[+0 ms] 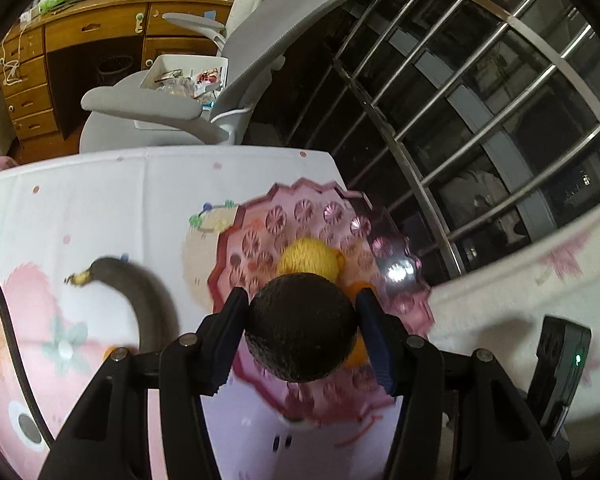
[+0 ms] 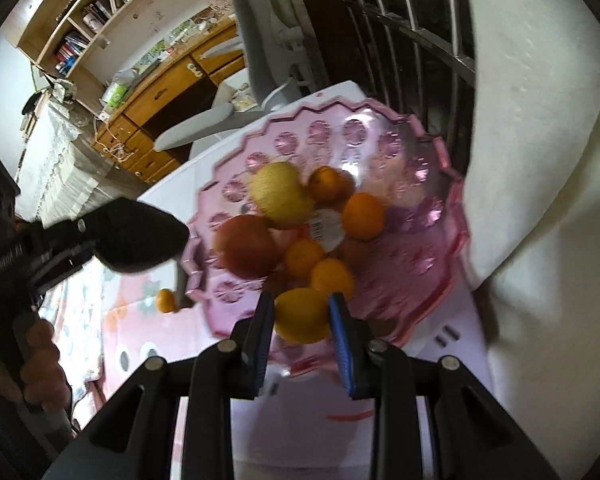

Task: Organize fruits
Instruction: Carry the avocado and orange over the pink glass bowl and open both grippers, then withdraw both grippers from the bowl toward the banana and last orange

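Note:
My left gripper (image 1: pixel 302 320) is shut on a dark, rough avocado (image 1: pixel 302 326), held just above the near rim of a pink plastic fruit bowl (image 1: pixel 312 210). A yellow fruit (image 1: pixel 308 260) lies in the bowl behind it. My right gripper (image 2: pixel 302 316) is shut on a yellow-orange fruit (image 2: pixel 302 314) at the bowl's near rim (image 2: pixel 452 216). The bowl holds a yellow pear-like fruit (image 2: pixel 280 194), a red apple (image 2: pixel 246 246) and several oranges (image 2: pixel 362 216). The left gripper with the avocado (image 2: pixel 140 236) shows at the left of the right wrist view.
A darkened banana (image 1: pixel 140 292) lies on the patterned tablecloth (image 1: pixel 100 200) left of the bowl. A small orange (image 2: pixel 166 300) lies on the cloth near it. A grey office chair (image 1: pixel 220 80) stands behind the table, a barred window (image 1: pixel 480 100) to the right, a white curtain (image 2: pixel 540 160) alongside.

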Action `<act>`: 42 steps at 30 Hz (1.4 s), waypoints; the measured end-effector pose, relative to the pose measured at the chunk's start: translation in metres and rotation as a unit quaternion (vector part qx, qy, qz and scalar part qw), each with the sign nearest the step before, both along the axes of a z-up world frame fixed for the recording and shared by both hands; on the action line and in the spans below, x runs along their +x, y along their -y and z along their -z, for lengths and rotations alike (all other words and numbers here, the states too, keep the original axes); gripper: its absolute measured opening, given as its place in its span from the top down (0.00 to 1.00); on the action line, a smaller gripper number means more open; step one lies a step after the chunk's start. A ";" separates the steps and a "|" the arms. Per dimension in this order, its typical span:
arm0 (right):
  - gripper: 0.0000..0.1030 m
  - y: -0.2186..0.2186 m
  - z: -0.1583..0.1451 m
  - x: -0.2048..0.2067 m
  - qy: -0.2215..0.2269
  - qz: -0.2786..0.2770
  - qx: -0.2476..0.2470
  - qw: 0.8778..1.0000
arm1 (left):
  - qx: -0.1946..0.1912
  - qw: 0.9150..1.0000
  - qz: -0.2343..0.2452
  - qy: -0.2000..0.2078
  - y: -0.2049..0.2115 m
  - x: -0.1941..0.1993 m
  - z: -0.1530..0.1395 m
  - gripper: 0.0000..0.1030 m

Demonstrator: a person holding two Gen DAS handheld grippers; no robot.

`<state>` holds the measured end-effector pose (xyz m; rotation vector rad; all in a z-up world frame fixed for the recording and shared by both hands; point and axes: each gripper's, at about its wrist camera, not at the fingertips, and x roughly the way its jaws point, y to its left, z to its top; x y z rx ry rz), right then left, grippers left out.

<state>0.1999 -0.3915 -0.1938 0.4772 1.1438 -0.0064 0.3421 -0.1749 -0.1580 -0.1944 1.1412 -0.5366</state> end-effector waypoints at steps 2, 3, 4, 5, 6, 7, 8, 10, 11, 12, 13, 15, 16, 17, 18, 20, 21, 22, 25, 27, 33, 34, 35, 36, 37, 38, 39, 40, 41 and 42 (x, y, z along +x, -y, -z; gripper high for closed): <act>0.73 0.008 0.005 0.003 -0.006 0.001 0.000 1.000 | 0.009 1.000 -0.004 0.003 0.009 0.009 0.005 0.47; 0.72 0.012 0.007 0.005 -0.009 0.001 0.000 1.000 | 0.012 1.000 -0.004 0.004 0.013 0.013 0.007 0.47; 0.72 0.016 0.009 0.007 -0.012 0.000 -0.001 1.000 | 0.017 1.000 -0.004 0.004 0.016 0.017 0.010 0.47; 0.72 0.019 0.011 0.008 -0.013 0.000 -0.002 1.000 | 0.021 1.000 -0.006 0.001 0.020 0.021 0.014 0.47; 0.72 0.021 0.012 0.009 -0.015 -0.002 -0.003 1.000 | 0.024 1.000 -0.006 -0.002 0.023 0.024 0.016 0.47; 0.72 0.023 0.014 0.010 -0.015 -0.003 -0.004 1.000 | 0.029 1.000 -0.007 -0.004 0.027 0.028 0.020 0.47; 0.71 0.024 0.015 0.012 -0.016 -0.006 -0.006 1.000 | 0.032 0.999 -0.008 -0.005 0.028 0.029 0.022 0.48; 0.71 0.025 0.018 0.013 -0.018 -0.010 -0.004 1.000 | 0.018 1.000 -0.010 -0.002 0.029 0.032 0.023 0.50; 0.71 0.026 0.019 0.014 -0.018 -0.012 -0.002 1.000 | 0.006 1.000 -0.014 0.002 0.029 0.033 0.021 0.48; 0.71 0.026 0.022 0.016 -0.019 -0.014 -0.001 1.000 | 0.005 1.000 -0.015 0.003 0.029 0.035 0.020 0.46; 0.71 0.026 0.024 0.017 -0.020 -0.016 -0.002 1.000 | 0.010 1.000 -0.012 0.002 0.031 0.036 0.019 0.42; 0.69 0.025 0.024 0.020 -0.020 -0.016 -0.005 1.000 | 0.021 1.000 -0.014 0.003 0.031 0.037 0.018 0.38; 0.65 0.024 0.023 0.021 -0.018 -0.015 -0.005 1.000 | 0.023 1.000 -0.015 0.004 0.029 0.036 0.017 0.37; 0.55 0.022 0.021 0.022 -0.014 -0.012 -0.007 1.000 | 0.023 1.000 -0.018 0.002 0.026 0.035 0.017 0.33; 0.48 0.021 0.020 0.022 -0.011 -0.010 -0.010 1.000 | 0.024 0.999 -0.023 0.000 0.022 0.034 0.017 0.31; 0.48 0.019 0.018 0.022 -0.004 -0.006 -0.013 1.000 | 0.023 0.999 -0.032 -0.003 0.012 0.031 0.017 0.29; 0.48 0.017 0.017 0.022 -0.002 -0.005 -0.014 1.000 | 0.023 0.999 -0.035 -0.004 0.008 0.030 0.018 0.29; 0.48 0.015 0.016 0.022 0.000 -0.004 -0.015 1.000 | 0.024 0.999 -0.039 -0.004 0.002 0.027 0.018 0.28; 0.48 0.008 0.014 0.021 0.009 -0.001 -0.020 1.000 | 0.029 0.999 -0.044 -0.004 -0.015 0.020 0.018 0.26; 0.48 0.000 0.010 0.018 0.020 0.004 -0.025 0.999 | 0.027 0.998 -0.053 0.000 -0.029 0.014 0.014 0.25; 0.48 -0.031 -0.002 0.006 0.043 0.025 -0.039 0.998 | 0.020 0.998 -0.057 -0.004 -0.076 -0.001 0.001 0.20; 0.48 -0.035 -0.003 0.004 0.045 0.028 -0.042 0.998 | 0.024 0.998 -0.056 -0.006 -0.082 -0.003 -0.001 0.20; 0.48 -0.042 -0.006 0.000 0.051 0.035 -0.042 0.997 | 0.029 0.998 -0.055 -0.008 -0.089 -0.004 -0.004 0.20; 0.48 -0.047 -0.008 -0.002 0.054 0.039 -0.040 0.997 | 0.034 0.998 -0.053 -0.009 -0.100 -0.005 -0.007 0.19; 0.48 -0.054 -0.012 -0.005 0.060 0.045 -0.037 0.997 | 0.036 0.998 -0.052 -0.011 -0.107 -0.006 -0.009 0.18; 0.48 -0.061 -0.014 -0.007 0.066 0.047 -0.036 0.996 | 0.039 0.998 -0.049 -0.015 -0.113 -0.007 -0.011 0.16; 0.48 -0.067 -0.017 -0.009 0.073 0.049 -0.036 0.995 | 0.044 0.998 -0.046 -0.019 -0.118 -0.007 -0.012 0.15; 0.48 -0.073 -0.018 -0.011 0.078 0.050 -0.037 0.995 | 0.054 0.997 -0.042 -0.024 -0.126 -0.007 -0.012 0.15; 0.48 -0.079 -0.021 -0.012 0.085 0.051 -0.037 0.994 | 0.061 0.997 -0.040 -0.026 -0.129 -0.007 -0.012 0.15; 0.48 -0.087 -0.022 -0.014 0.090 0.052 -0.037 0.994 | 0.069 0.997 -0.036 -0.027 -0.133 -0.008 -0.012 0.15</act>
